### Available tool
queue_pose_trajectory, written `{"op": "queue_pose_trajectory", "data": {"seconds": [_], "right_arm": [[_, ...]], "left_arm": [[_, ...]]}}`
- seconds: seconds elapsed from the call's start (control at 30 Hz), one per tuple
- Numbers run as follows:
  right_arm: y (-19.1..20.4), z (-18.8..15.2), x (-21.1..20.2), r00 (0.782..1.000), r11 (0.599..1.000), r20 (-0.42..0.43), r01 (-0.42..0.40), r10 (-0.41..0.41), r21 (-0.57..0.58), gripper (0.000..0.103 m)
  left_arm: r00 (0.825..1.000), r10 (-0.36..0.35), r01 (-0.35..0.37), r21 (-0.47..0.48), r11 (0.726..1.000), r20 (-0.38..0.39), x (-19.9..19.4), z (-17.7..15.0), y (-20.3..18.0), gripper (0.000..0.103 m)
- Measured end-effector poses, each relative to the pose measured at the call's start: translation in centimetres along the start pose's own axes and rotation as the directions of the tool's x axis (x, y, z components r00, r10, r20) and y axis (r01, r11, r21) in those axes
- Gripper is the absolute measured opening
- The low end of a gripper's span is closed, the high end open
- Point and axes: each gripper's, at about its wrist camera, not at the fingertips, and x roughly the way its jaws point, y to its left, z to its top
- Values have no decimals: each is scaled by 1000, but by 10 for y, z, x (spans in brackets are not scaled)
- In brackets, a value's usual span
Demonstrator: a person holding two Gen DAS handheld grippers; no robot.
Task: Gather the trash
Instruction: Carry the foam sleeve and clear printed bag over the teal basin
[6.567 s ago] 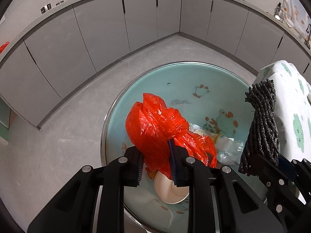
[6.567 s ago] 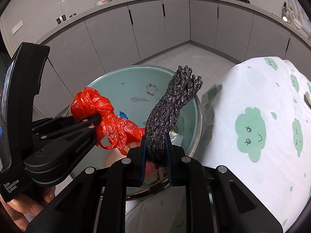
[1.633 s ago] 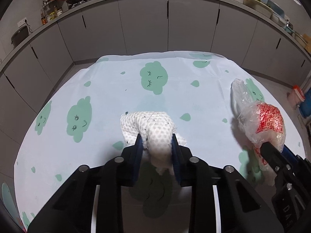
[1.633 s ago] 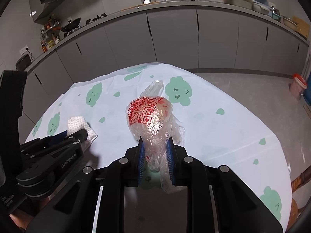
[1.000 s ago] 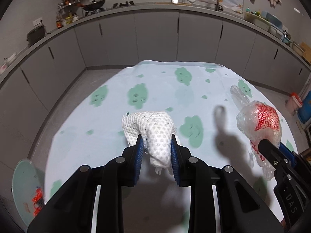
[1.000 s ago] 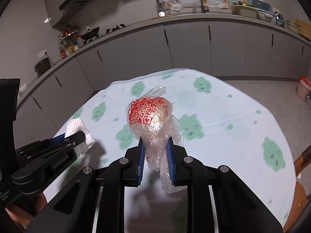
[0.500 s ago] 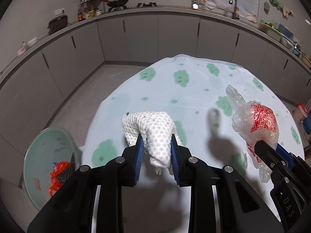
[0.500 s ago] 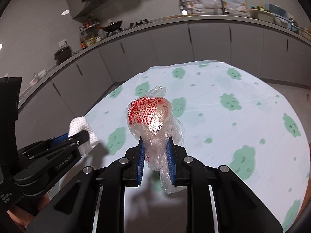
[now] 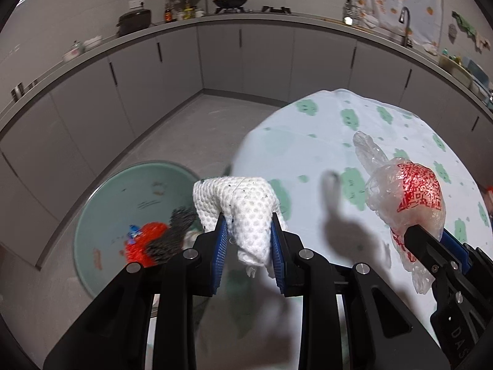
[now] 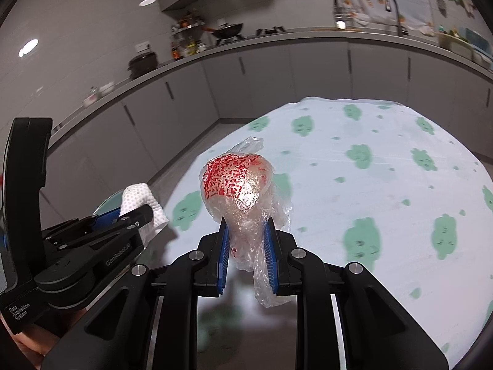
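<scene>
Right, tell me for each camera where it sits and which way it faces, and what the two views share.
Left wrist: sits on the left gripper, looking forward and down along its fingers, shut on a white paper towel, towards the green bin on the floor; the right gripper's side shows at right.
Right wrist: sits on the right gripper, facing the clothed table, fingers shut on a clear plastic bag; the left gripper shows at left.
Shared: both bundles, table, kitchen counter.

I saw my white dimpled paper towel (image 9: 246, 206) crumpled and held aloft, my clear plastic bag (image 10: 243, 191) with red print bunched above the table, and the teal bin (image 9: 101, 215) on the floor holding red and dark trash.
</scene>
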Motion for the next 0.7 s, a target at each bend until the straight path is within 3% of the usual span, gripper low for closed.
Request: {"op": "queue_pose_trajectory", "data": {"seconds": [0.7], "right_arm": [[80,-18,15,991,985,-55,-131,126,-112,21]], "left_arm": [[996,88,-89,-98,991,-19,-9,-28,77,27]]}}
